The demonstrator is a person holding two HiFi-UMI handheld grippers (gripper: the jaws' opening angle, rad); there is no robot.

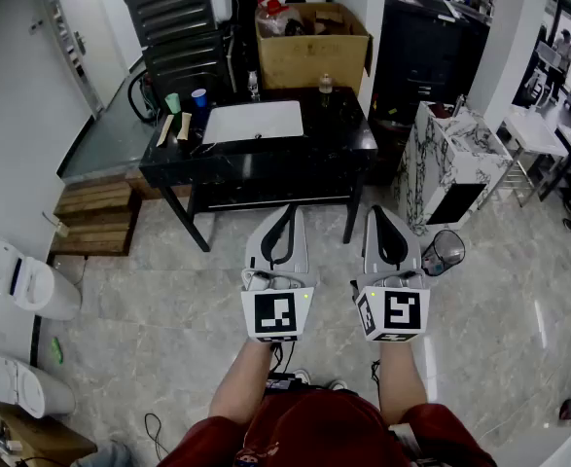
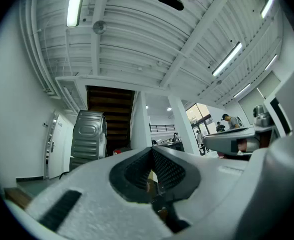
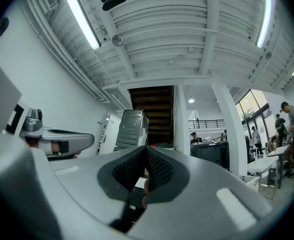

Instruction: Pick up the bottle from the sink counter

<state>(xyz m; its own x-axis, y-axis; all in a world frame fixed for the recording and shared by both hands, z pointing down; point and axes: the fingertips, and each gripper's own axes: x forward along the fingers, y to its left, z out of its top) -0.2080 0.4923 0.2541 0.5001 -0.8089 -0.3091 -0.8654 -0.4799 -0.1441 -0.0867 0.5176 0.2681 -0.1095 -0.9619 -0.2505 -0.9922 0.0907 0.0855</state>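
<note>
Pale marble floor (image 1: 168, 300) filled the head view, with the black sink counter (image 1: 343, 129) standing well ahead. Left gripper (image 1: 289, 210) was clenched tight, nothing between its jaws, and the right gripper (image 1: 376, 210) was clamped empty too! Both hung side by side, well short of the counter. The bottle (image 1: 253, 85) stood at the counter's back edge, just behind the white basin (image 1: 252, 122), with a second bottle (image 1: 325, 84) off to its right.

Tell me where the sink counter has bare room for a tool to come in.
Bare: the dark counter top right of the white basin, up to the small bottle at its back edge. Crowded: left of the basin, with the green cup, blue cup and wooden pieces close together. A clear bottle stands behind the basin.
</note>
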